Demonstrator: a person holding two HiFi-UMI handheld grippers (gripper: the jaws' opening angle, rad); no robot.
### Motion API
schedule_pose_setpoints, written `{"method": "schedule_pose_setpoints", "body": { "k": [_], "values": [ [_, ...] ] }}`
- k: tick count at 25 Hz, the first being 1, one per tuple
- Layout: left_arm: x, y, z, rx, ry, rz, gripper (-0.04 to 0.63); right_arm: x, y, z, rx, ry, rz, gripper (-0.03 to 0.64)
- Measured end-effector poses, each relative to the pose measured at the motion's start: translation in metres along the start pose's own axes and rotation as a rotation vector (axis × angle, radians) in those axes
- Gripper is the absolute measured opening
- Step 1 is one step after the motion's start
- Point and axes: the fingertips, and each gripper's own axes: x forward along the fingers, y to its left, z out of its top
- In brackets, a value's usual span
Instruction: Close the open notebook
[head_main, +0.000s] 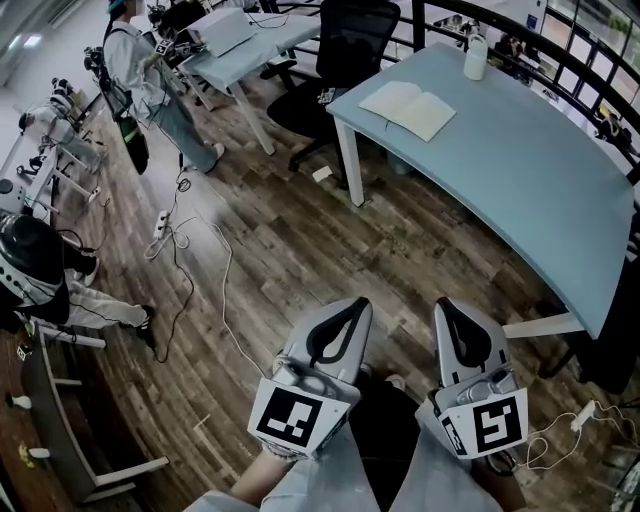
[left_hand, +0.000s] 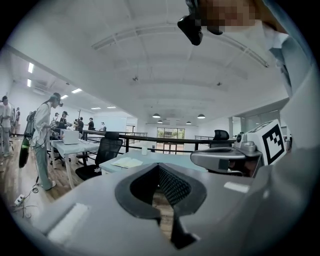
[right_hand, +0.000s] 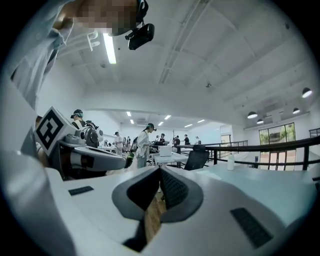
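The open notebook (head_main: 408, 108) lies near the corner of a pale blue table (head_main: 520, 170), well apart from the person, who stands back on the wooden floor (head_main: 300, 240). The left hand-held gripper (head_main: 354, 304) and the right hand-held gripper (head_main: 446, 304) are carried low and side by side. Each has its jaws together with nothing between them, and the task looks not yet begun.

With the jaws closed, neither tool can take a cover by its edge. A shove from closed tips could crease pages or slide the notebook toward the nearby table edge. Loose cables (head_main: 176, 240) trail over the floor to the left and a black chair (head_main: 345, 50) stands by the table corner, so either could snag an approach. A white bottle (head_main: 476, 55) beyond the notebook could be toppled by an overreach.

The notebook is small and distant in every view, so its binding and the thicker side cannot be made out. The table's far right end is cut off, and the hands are largely hidden beneath the marker cubes
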Motion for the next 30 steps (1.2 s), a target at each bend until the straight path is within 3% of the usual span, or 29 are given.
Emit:
{"method": "schedule_pose_setpoints", "body": {
  "k": [5, 11, 14, 30],
  "values": [
    [-0.013, 0.005, -0.006, -0.015, 0.004, 0.074, 0.003, -0.007, -0.001, -0.016, -0.008, 0.045, 0.041, 0.002],
    [-0.012, 0.010, 0.007, -0.024, -0.094, 0.043, 0.003, -0.007, -0.007, -0.018, -0.004, 0.032, 0.030, 0.002],
    [-0.005, 0.022, 0.009, -0.028, -0.105, 0.049, 0.003, 0.006, -0.011, -0.018, -0.005, 0.029, 0.026, 0.002],
    [0.037, 0.143, 0.035, 0.015, -0.107, 0.016, 0.003, 0.140, 0.006, 0.007, -0.024, 0.003, 0.003, 0.002]
  ]
}}
